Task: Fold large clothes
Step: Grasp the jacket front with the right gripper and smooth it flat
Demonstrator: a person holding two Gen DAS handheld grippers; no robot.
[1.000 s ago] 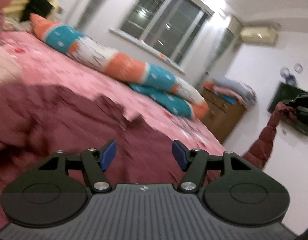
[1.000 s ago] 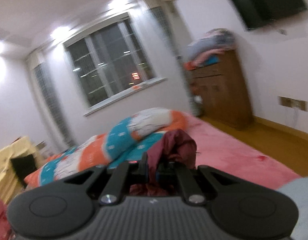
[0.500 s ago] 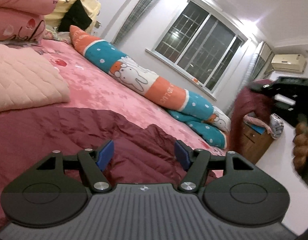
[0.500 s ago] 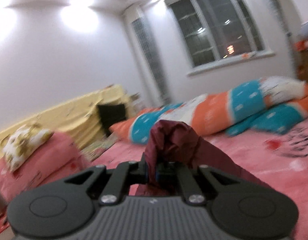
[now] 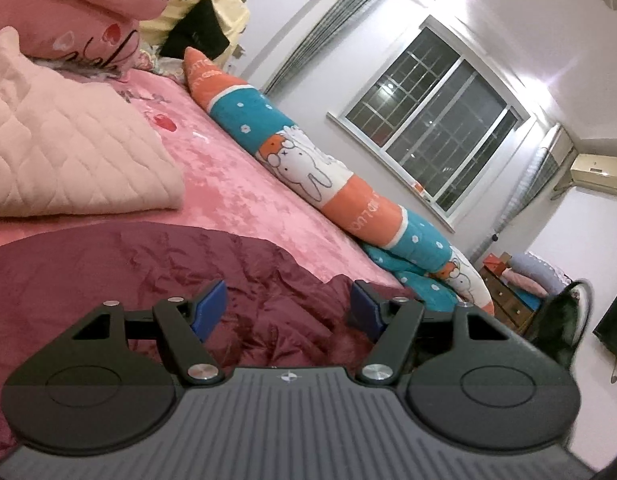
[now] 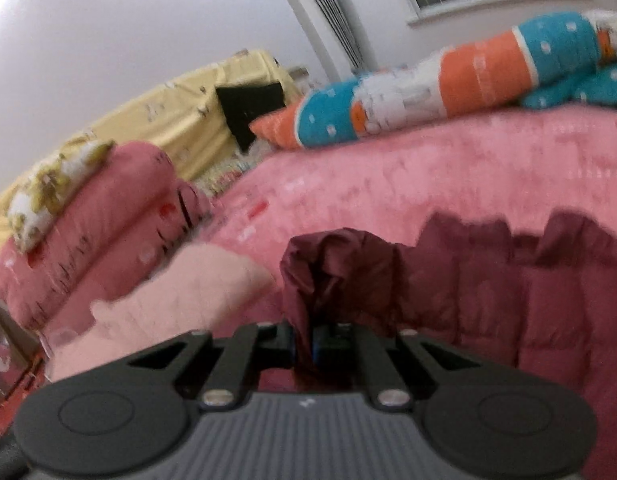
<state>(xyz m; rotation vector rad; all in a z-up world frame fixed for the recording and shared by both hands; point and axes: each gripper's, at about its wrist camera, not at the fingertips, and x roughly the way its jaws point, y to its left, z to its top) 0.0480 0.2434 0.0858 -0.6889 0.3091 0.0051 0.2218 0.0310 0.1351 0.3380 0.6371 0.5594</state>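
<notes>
A large dark red padded jacket (image 5: 108, 276) lies spread on the pink bed (image 5: 244, 200). My left gripper (image 5: 284, 312) is open and empty, its blue pads (image 5: 208, 308) just above the jacket's surface. My right gripper (image 6: 304, 342) is shut on a bunched fold of the jacket (image 6: 340, 264), with the rest of the garment (image 6: 548, 300) spread out to its right on the bed (image 6: 388, 184).
A long orange, teal and white bolster (image 5: 308, 168) lies along the far side of the bed. A folded pale pink quilt (image 5: 60, 152) and stacked pink bedding (image 6: 92, 216) sit near the jacket. A wooden dresser (image 5: 508, 300) stands by the window wall.
My right gripper swung from high near the dresser side across and down over the bed, carrying the jacket fold. My left gripper stayed open above the jacket, tilting slightly.
</notes>
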